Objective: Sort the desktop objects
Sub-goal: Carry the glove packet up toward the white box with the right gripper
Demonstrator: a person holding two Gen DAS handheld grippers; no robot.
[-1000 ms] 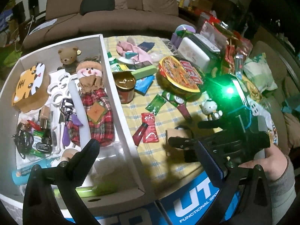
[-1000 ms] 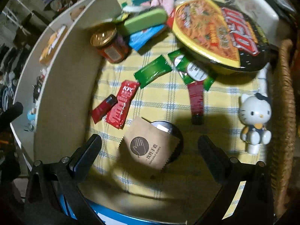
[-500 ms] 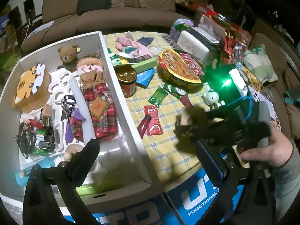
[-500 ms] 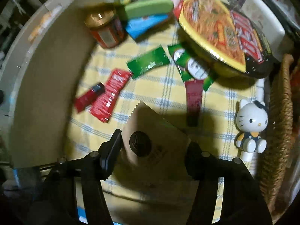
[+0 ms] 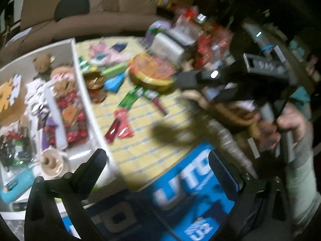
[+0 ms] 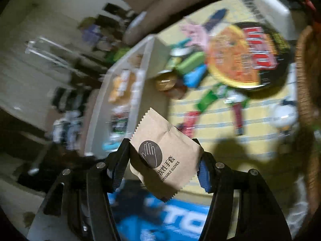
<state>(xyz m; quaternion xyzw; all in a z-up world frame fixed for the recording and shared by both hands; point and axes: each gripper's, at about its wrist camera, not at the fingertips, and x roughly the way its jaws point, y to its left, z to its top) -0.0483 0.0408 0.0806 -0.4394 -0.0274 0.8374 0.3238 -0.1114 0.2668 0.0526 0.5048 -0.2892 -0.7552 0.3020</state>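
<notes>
My right gripper is shut on a brown paper packet of disposable gloves, one pad on each side edge. The packet hangs tilted above the yellow checked tablecloth, near the table's front edge. Left of it stands the white sorting box, with toys and small items inside. In the left wrist view my left gripper is open and holds nothing, low over the box's near corner. A hand at the right holds the other gripper tool. This view is blurred.
On the cloth lie a noodle bowl, a brown jar, a green sachet, red ketchup packets and a white cat figure. A wicker basket borders the right. A blue printed box sits below the table edge.
My right gripper closed on the brown glove packet and lifted it off the cloth, swinging left toward the white box. The left gripper shifted and tilted, still open.
</notes>
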